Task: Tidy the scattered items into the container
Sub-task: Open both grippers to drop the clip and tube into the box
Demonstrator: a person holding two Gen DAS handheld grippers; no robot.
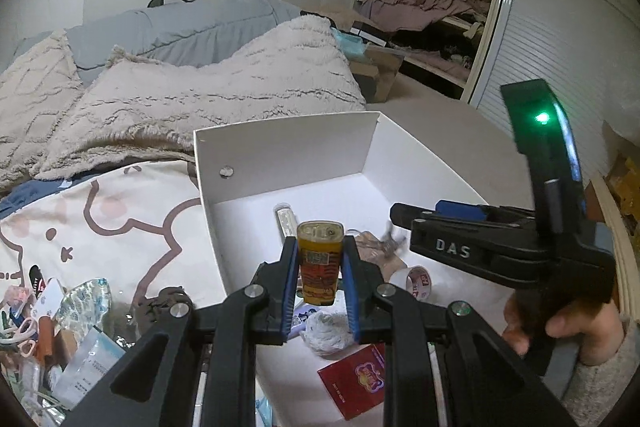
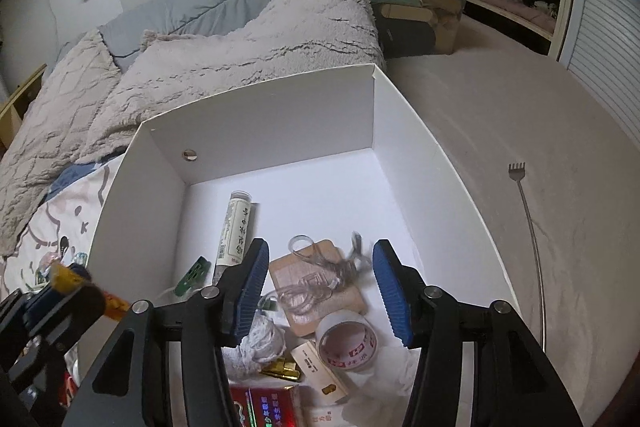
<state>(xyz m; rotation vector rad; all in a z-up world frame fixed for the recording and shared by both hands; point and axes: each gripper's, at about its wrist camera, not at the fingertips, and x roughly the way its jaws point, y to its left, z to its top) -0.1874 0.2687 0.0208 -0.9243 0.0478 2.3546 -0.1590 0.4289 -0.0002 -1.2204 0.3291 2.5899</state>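
My left gripper (image 1: 319, 243) is shut on a small amber lighter (image 1: 320, 267) and holds it upright over the near part of the white box (image 1: 288, 147). In the right wrist view the same gripper (image 2: 68, 283) shows at the box's left wall. My right gripper (image 2: 322, 279) hangs open inside the box (image 2: 260, 115). Below its blue pads (image 2: 256, 279) a blurred pair of clear-handled scissors (image 2: 344, 259) lies across a wooden card (image 2: 356, 295). From the left wrist view, the right gripper (image 1: 404, 223) is held by a hand (image 1: 576, 331).
The box holds a labelled tube (image 2: 234, 227), a tape roll (image 2: 348, 343), a white yarn ball (image 2: 260, 343), a green clip (image 2: 192, 275) and a red packet (image 2: 264, 407). Scattered items (image 1: 60, 327) lie on the cartoon sheet to the box's left. A metal back scratcher (image 2: 528, 227) lies to its right.
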